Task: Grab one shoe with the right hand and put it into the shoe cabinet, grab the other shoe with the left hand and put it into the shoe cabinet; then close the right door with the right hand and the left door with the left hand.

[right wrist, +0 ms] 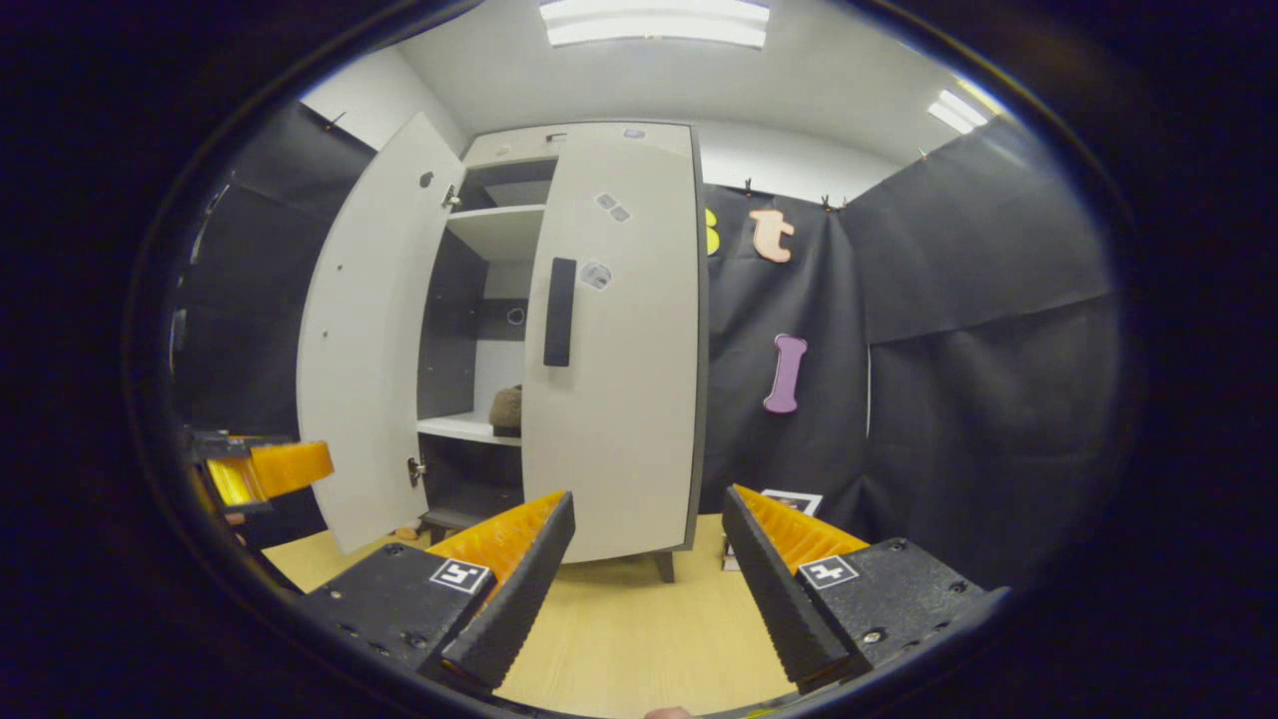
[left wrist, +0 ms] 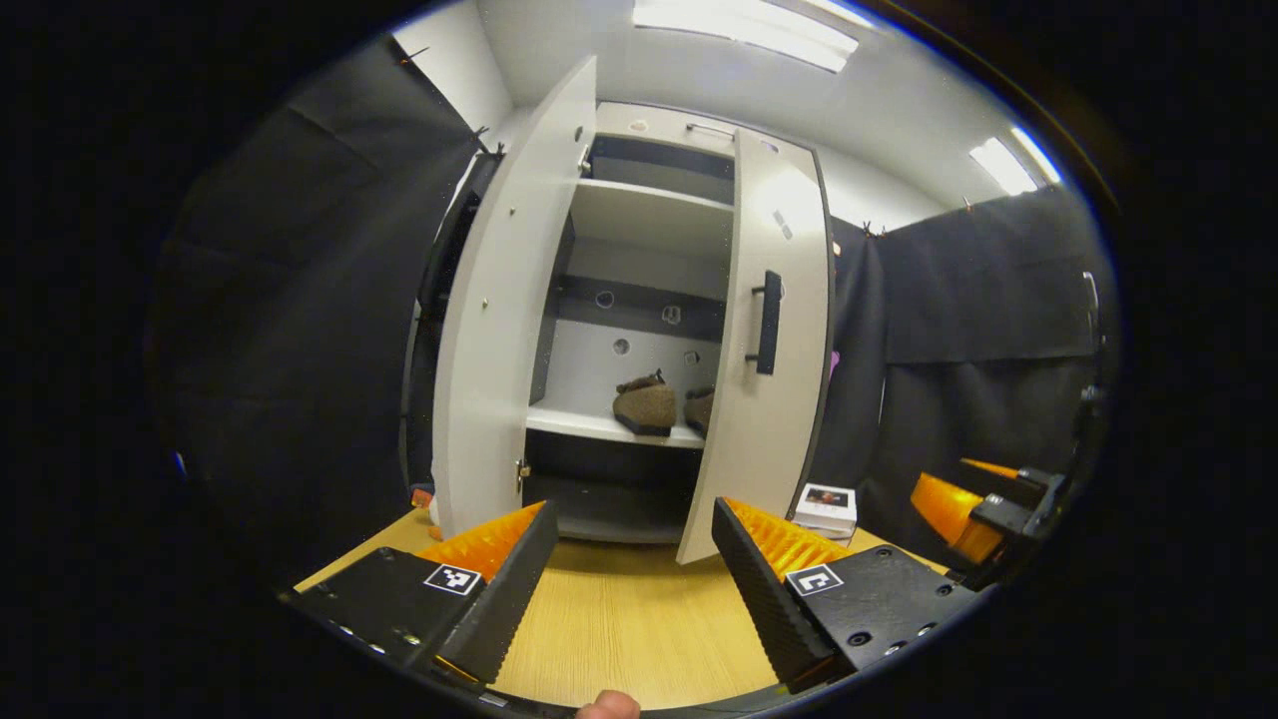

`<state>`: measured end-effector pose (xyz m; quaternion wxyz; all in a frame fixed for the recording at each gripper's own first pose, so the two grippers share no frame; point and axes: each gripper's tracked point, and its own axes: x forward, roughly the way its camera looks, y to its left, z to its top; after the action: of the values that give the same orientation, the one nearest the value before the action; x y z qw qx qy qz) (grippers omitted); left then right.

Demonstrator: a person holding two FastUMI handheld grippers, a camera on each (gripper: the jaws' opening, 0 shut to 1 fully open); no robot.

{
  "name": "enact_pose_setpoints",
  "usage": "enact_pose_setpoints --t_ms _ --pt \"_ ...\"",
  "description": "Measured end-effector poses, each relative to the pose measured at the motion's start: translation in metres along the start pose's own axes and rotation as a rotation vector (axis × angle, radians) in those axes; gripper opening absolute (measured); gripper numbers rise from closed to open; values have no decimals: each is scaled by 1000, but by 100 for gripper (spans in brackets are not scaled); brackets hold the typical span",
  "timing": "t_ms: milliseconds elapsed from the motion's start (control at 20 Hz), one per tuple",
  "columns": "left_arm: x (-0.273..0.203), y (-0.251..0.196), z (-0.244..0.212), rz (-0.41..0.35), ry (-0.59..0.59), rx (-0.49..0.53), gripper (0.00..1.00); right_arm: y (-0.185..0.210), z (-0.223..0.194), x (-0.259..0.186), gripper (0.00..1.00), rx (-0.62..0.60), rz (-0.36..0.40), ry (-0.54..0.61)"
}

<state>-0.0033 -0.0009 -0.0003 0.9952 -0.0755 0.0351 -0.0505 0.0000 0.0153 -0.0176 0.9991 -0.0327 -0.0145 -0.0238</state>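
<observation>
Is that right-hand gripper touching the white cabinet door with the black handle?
Apart. In the right gripper view, wooden floor shows between the right gripper and the white right door; its fingers are spread, holding nothing.

We see a light wooden table under both grippers, and ahead of them it carries the shoe cabinet. A small white box lies on the table just right of the cabinet. Inside, a white shelf holds two brown shoes side by side, beyond the left gripper.
</observation>
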Motion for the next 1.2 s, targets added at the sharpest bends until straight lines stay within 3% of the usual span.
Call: enact_pose_setpoints --t_ms 150,200,300,350,400,600,850,900,1200 --pt "3 37 49 68 -103 0 95 13 2 3 97 11 43 -1" --pt "0 48 63 87 -131 -3 99 16 1 5 97 19 55 3" --pt "1 82 94 141 -195 -3 95 20 4 7 95 25 67 -3" --pt "2 99 106 169 -223 1 99 21 5 7 98 24 75 -8" --pt "1 114 117 193 -248 9 99 24 5 8 94 26 80 -9" --pt "10 175 150 279 -304 16 95 24 4 8 98 17 85 -4" --pt "41 244 148 347 -260 -33 99 19 1 8 97 -7 69 14" --pt "50 255 147 356 -251 -47 95 18 2 7 98 -8 63 13" --pt "91 275 137 361 -214 -65 95 13 5 10 97 -11 32 15"
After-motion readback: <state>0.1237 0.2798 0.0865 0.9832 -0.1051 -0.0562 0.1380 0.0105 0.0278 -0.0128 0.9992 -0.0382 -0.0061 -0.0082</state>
